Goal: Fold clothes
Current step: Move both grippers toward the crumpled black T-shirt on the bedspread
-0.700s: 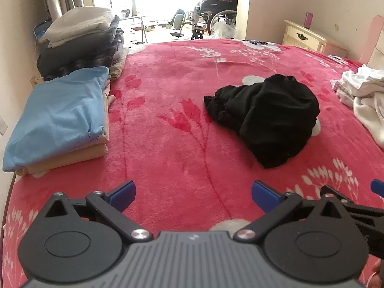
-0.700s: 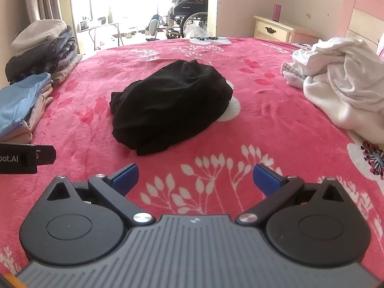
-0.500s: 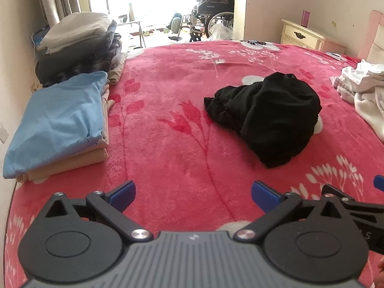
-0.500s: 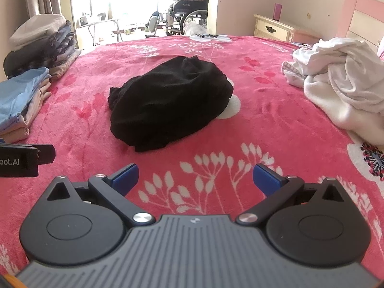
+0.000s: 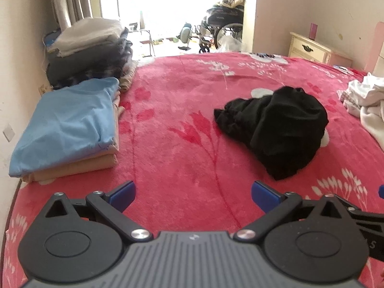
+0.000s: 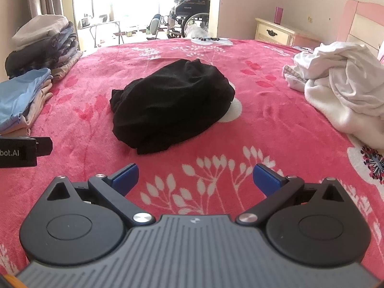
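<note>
I hold both grippers above the near edge of the red floral blanket (image 5: 182,110), each tilted down toward it. The left gripper (image 5: 193,195) has its blue fingers (image 5: 122,195) spread fully apart, nothing between them. The right gripper (image 6: 195,178) is likewise released and empty, its fingers (image 6: 266,178) wide over the white leaf pattern. The black garment (image 6: 172,105) lies crumpled in a heap at the middle of the bed, ahead of both grippers and apart from them. At the left edge I see a folded stack topped by a light blue piece (image 5: 69,122), with a taller folded pile (image 5: 91,50) beyond it. A white heap of laundry (image 6: 345,88) lies at the right. The left gripper's body shows at the left edge of the right wrist view.
</note>
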Tool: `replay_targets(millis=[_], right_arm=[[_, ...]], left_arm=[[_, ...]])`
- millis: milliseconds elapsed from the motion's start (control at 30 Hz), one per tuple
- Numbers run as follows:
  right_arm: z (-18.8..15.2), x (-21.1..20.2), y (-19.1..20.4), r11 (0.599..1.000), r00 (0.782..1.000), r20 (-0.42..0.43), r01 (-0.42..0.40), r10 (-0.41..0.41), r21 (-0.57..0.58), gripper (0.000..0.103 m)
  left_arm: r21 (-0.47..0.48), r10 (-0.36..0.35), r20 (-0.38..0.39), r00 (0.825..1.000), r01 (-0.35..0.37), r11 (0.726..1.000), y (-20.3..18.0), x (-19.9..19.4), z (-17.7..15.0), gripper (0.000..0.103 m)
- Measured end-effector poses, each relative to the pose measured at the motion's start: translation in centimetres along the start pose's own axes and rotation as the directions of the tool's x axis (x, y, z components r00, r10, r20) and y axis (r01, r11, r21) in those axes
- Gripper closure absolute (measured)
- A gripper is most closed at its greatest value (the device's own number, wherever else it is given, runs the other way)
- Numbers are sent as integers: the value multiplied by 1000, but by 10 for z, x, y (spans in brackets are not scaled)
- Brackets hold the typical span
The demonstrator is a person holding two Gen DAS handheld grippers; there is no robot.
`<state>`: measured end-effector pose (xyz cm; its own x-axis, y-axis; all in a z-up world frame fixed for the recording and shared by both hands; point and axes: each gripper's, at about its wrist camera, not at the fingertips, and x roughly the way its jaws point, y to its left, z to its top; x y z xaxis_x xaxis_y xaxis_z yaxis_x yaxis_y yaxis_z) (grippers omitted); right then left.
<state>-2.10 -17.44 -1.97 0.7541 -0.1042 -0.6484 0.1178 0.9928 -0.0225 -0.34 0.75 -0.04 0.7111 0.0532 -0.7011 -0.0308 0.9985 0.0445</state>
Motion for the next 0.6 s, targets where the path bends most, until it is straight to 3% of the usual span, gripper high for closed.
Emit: replay_targets(millis=[200,600], right_arm=[[1,1,-2,1000,1000,0,6,-6,10,1],[-1,3,-2,1000,1000,-9,25,-25,7,1]], left_arm=[[-31,8,15,1000,-7,999,3,-1,2,0],[-6,56,8,998,-56,998,1,4,-1,0]])
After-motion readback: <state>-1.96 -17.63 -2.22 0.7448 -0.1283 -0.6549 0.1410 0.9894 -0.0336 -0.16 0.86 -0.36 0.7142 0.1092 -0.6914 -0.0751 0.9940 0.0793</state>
